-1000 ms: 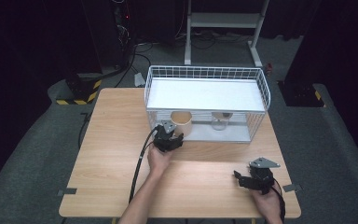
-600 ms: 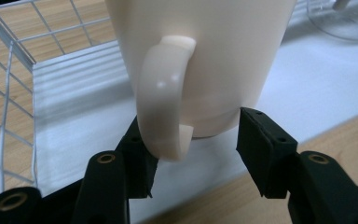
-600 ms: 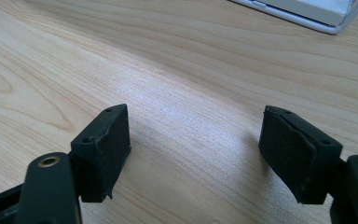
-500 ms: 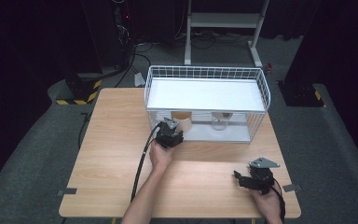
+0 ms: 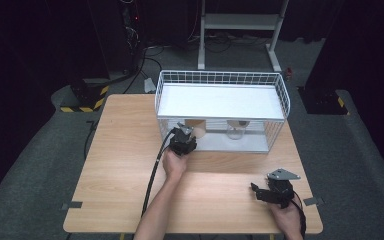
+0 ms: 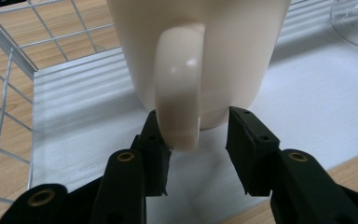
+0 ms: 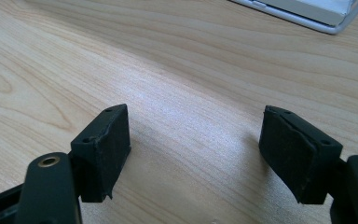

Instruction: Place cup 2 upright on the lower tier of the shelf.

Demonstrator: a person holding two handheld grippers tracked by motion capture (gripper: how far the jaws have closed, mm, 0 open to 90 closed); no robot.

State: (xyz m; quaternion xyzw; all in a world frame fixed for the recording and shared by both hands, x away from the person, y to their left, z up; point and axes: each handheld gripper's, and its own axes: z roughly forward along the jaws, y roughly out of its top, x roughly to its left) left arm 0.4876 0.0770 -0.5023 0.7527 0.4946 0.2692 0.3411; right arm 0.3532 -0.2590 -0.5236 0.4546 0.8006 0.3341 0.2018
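Note:
A cream mug (image 6: 200,46) stands on the lower white shelf of a wire rack (image 5: 220,75), its handle (image 6: 177,93) turned toward me. My left gripper (image 6: 198,135) is open, its jaws on either side of the handle; the left jaw touches it and a gap shows at the right jaw. In the high view the left gripper (image 5: 186,132) sits at the rack's front left, right by the mug (image 5: 197,129). My right gripper (image 5: 256,190) rests low over the table's front right, and in its own view the right gripper (image 7: 196,140) is wide open with nothing between its jaws.
A clear glass (image 5: 235,131) stands on the same lower shelf, right of the mug. The rack's wire side (image 6: 9,79) is close on the left gripper's left. The wooden table (image 5: 125,165) has bare room left of and in front of the rack.
The left gripper has pushed a little forward into the rack's lower shelf, up to the mug. The right gripper has stayed where it was.

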